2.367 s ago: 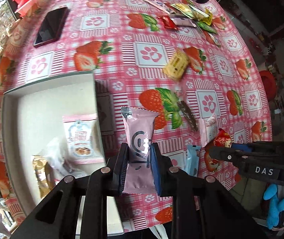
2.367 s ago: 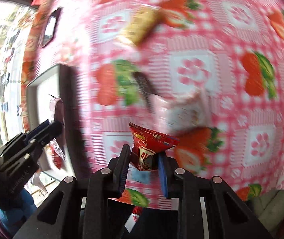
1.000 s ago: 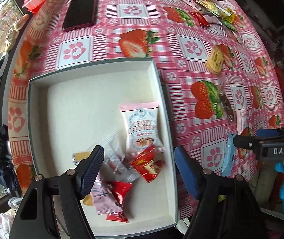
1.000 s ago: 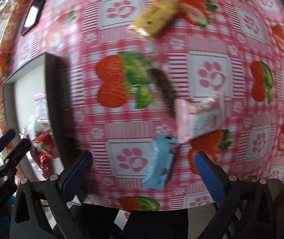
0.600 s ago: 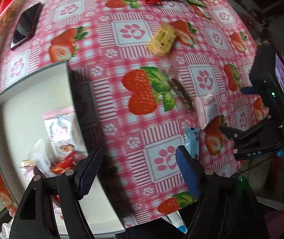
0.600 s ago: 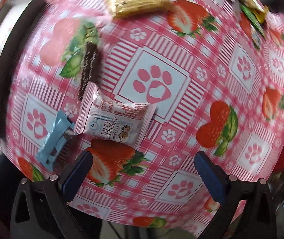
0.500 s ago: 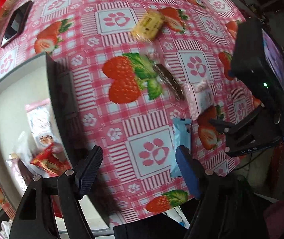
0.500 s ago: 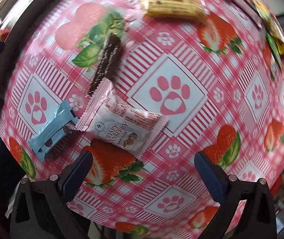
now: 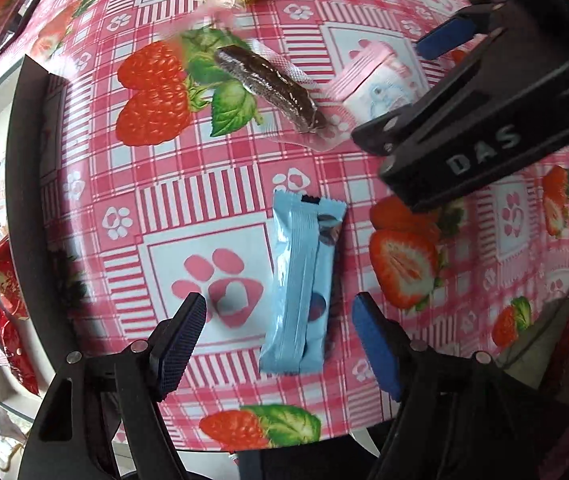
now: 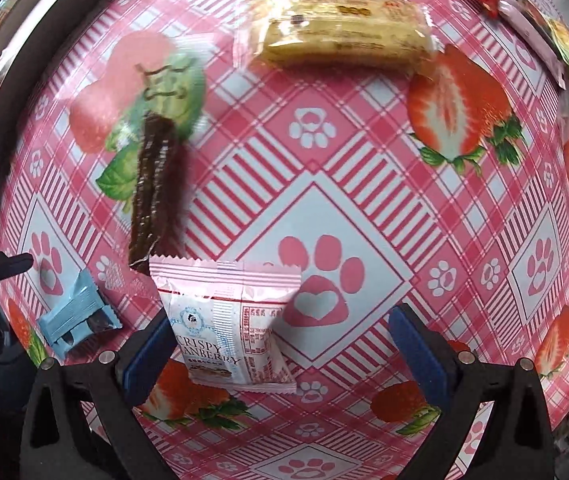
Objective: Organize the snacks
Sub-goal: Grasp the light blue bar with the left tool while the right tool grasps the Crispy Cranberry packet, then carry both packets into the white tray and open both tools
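My left gripper (image 9: 280, 340) is open, its jaws either side of a light blue snack bar (image 9: 304, 280) lying on the strawberry tablecloth. My right gripper (image 10: 280, 348) is open around a pink-white Crispy Cranberry packet (image 10: 228, 328); it also shows in the left wrist view (image 9: 376, 84), with the right gripper (image 9: 456, 40) above it. A dark brown bar in clear wrap (image 9: 268, 84) lies beyond, and also shows in the right wrist view (image 10: 156, 184). A yellow bar (image 10: 344, 36) lies farther off. The blue bar (image 10: 76, 316) appears at lower left.
The grey tray's dark wall (image 9: 32, 200) stands to the left, with red packets (image 9: 0, 280) inside. A pile of assorted snacks (image 10: 564, 40) lies at the far right edge. A black phone (image 9: 20, 24) lies far left. The table's front edge (image 9: 324, 436) is close below.
Both grippers have let go of their earlier packets into the tray and moved right, down close over the table. The left now straddles the blue bar, the right the cranberry packet.
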A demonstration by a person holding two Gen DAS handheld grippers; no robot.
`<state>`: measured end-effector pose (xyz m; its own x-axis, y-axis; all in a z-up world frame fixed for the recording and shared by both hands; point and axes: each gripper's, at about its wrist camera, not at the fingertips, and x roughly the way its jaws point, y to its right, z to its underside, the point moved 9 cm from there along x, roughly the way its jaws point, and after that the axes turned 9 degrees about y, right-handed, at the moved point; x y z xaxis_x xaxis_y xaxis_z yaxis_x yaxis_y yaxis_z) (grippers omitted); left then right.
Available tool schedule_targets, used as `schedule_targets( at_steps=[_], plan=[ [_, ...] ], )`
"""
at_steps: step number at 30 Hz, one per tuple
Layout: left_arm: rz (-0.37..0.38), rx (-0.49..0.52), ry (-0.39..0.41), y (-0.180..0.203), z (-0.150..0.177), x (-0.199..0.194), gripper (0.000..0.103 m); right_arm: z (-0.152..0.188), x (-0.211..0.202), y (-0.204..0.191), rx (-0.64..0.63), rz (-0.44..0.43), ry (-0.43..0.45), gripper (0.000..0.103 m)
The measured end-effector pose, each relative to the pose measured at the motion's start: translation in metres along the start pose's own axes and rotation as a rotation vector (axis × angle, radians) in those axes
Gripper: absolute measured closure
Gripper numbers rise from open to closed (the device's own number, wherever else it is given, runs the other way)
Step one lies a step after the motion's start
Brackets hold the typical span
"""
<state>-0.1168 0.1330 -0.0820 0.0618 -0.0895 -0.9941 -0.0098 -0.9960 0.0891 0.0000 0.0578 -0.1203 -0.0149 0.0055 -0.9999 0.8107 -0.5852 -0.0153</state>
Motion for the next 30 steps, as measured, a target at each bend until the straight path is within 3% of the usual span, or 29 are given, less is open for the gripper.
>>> schedule_targets(
  at_steps=[6, 8, 11, 14, 17, 18, 19, 22, 24, 30],
  plan=[
    [-0.061, -0.014, 0.019, 0.005, -0.008, 0.005, 0.022, -0.012, -0.002, 0.032, 0.023, -0.008, -0.014, 0.000],
    [-0.080, -0.018, 0.008, 0.008, -0.009, 0.007, 0.022, -0.013, 0.009, 0.013, 0.042, -0.007, -0.036, 0.000],
    [-0.087, -0.021, -0.006, 0.014, -0.012, 0.013, 0.022, -0.015, 0.028, -0.006, 0.167, -0.020, -0.125, 0.000],
    [-0.091, -0.019, -0.007, 0.019, -0.004, 0.017, 0.024, -0.014, 0.029, -0.004, 0.199, -0.029, -0.106, 0.002],
    [-0.092, -0.028, 0.006, 0.020, -0.001, 0.014, 0.041, -0.014, 0.020, -0.002, 0.173, -0.011, -0.059, 0.029],
    [-0.086, -0.028, 0.009, 0.018, -0.002, 0.011, 0.056, -0.015, 0.015, -0.001, 0.167, -0.010, -0.042, 0.055],
    [-0.075, -0.029, 0.011, 0.018, -0.003, 0.009, 0.075, -0.017, 0.011, 0.001, 0.164, -0.004, -0.027, 0.064],
    [0.019, -0.088, 0.004, 0.019, -0.004, 0.008, 0.078, -0.015, 0.012, 0.008, 0.217, -0.062, -0.016, 0.064],
    [0.063, -0.133, 0.026, 0.012, -0.006, 0.002, 0.078, -0.012, 0.010, 0.013, 0.275, -0.146, 0.000, 0.064],
    [0.093, -0.194, 0.071, -0.009, -0.013, -0.025, 0.078, -0.003, -0.007, 0.036, 0.401, -0.238, 0.040, 0.064]
  ],
)
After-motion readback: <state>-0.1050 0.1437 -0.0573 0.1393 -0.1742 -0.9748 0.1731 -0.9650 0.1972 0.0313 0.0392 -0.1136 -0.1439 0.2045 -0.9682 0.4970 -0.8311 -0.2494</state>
